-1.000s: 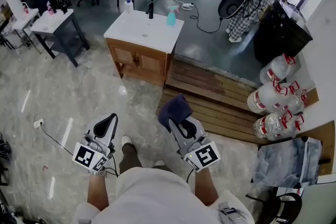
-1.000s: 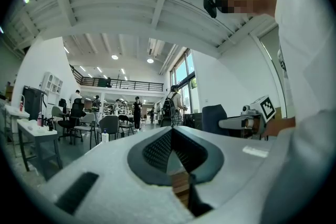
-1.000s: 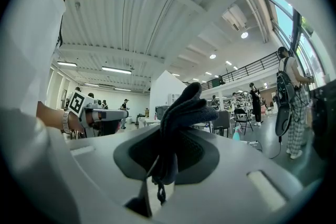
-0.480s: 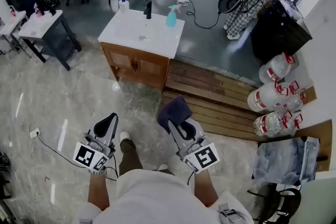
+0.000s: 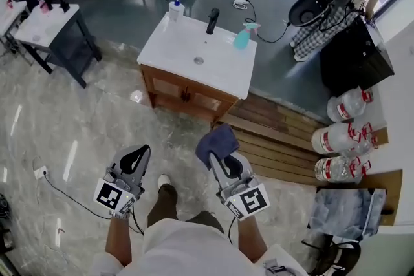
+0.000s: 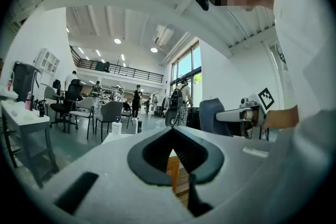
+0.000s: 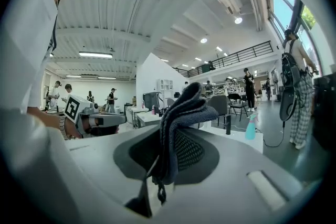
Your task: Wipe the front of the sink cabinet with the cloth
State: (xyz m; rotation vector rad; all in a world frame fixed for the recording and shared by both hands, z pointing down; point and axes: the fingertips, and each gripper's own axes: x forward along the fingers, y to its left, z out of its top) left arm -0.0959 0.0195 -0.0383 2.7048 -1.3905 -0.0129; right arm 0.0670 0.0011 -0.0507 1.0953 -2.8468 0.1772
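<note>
Clamping the cloth [image 5: 217,140], right gripper [image 5: 221,155] hangs well before sink cabinet [image 5: 187,97].

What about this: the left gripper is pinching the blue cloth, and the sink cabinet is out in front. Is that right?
Not quite. The blue cloth is pinched by the right gripper, not the left, as the right gripper view shows. The left gripper holds nothing. The sink cabinet is indeed out in front.
</note>
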